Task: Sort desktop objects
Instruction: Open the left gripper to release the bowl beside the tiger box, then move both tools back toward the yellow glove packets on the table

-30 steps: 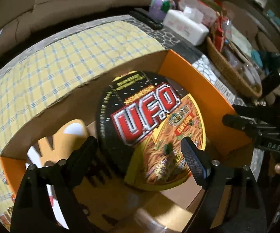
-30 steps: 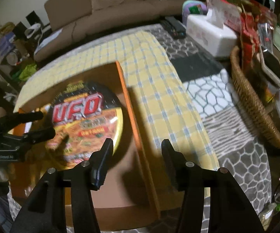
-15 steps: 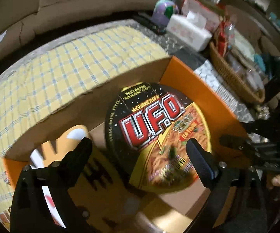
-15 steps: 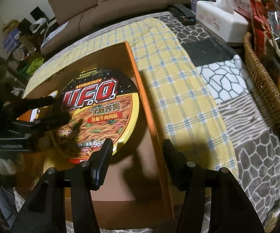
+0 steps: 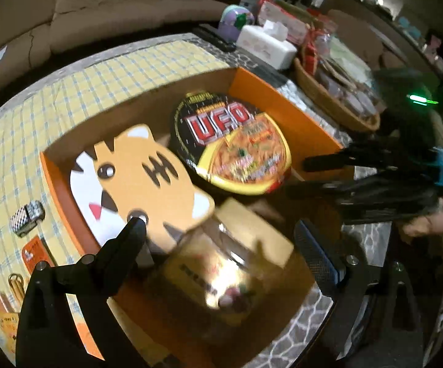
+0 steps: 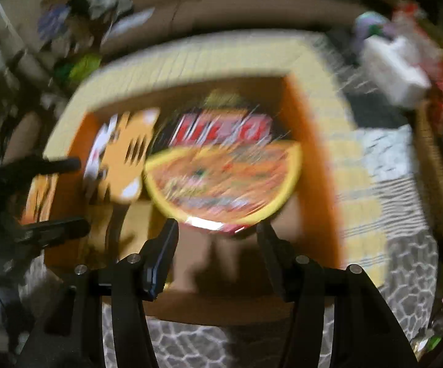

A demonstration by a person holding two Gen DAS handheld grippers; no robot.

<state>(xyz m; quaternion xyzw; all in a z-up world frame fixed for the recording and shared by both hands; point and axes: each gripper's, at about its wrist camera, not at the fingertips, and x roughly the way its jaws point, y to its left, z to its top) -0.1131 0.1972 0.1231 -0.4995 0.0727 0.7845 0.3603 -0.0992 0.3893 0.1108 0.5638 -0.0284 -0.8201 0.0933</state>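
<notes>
Yellow checked cloth (image 5: 104, 92) under orange box (image 5: 285, 104), noodle bowl (image 5: 233, 144) inside at twelve o'clock, left gripper (image 5: 221, 242) just spread wide, empty, right gripper (image 6: 218, 245) half-open, gripping nothing.

Brown sofa (image 5: 98, 9) curving across 11 to 12 o'clock | desk (image 5: 359, 239) wearing a yellow checked cloth (image 5: 68, 92) plus grey stone-pattern cover | dim, warm light | green indicator glow (image 5: 421, 98) at 2 o'clock | cluttered shelves, blurred, far left in right view
</notes>
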